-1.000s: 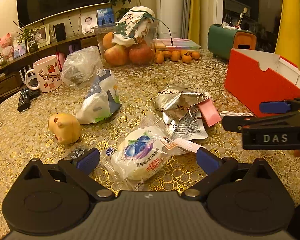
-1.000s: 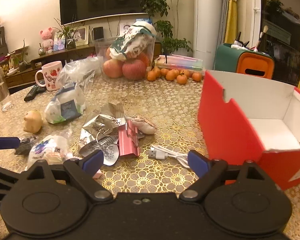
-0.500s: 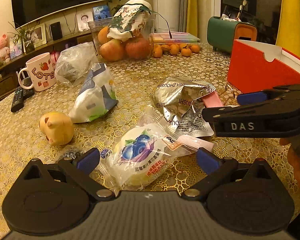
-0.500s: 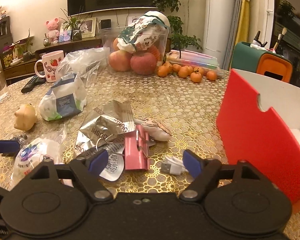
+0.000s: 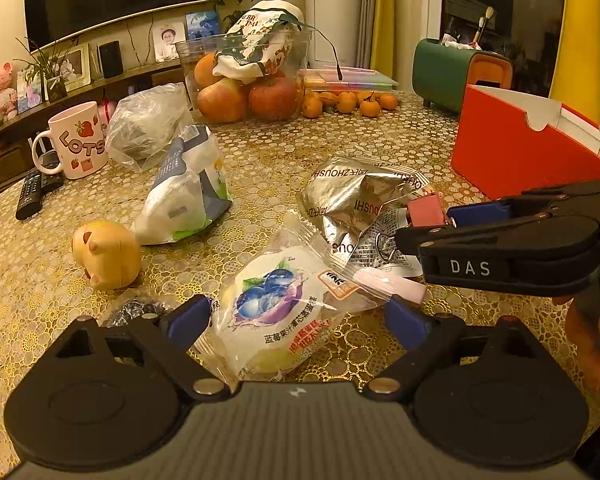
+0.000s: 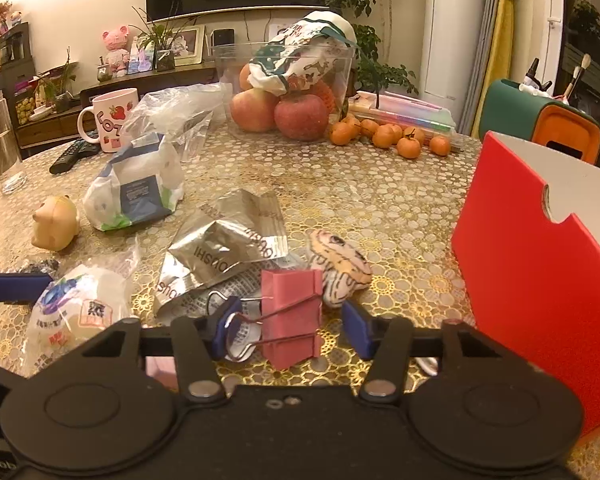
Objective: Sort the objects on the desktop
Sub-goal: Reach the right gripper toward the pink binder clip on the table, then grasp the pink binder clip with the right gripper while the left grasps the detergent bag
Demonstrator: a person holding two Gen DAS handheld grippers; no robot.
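Note:
A blueberry snack packet point(image 5: 284, 308) lies on the gold tablecloth between the fingers of my left gripper point(image 5: 296, 320). Its jaws are closing, and its pads stand at the wrapper's edges without pressing. A pink binder clip point(image 6: 292, 316) rests beside a crumpled silver foil wrapper point(image 6: 224, 244). My right gripper point(image 6: 290, 328) straddles the clip with its jaws closing. The left pad is at the clip's wire handle, and a gap remains on the right. In the left wrist view the right gripper point(image 5: 440, 224) reaches in from the right at the clip point(image 5: 424, 210).
A red open box point(image 6: 540, 260) stands at the right. On the cloth are a yellow pig toy point(image 5: 106, 254), a white and blue bag point(image 5: 188, 196), a striped shell-like thing point(image 6: 340, 268), a mug point(image 5: 76, 140), a remote point(image 5: 32, 196), a glass point(image 6: 2, 148), a fruit container point(image 6: 296, 92) and tangerines point(image 6: 388, 136).
My right gripper has moved forward over the binder clip and its jaws have narrowed around it. The left gripper's jaws have drawn in slightly at the packet.

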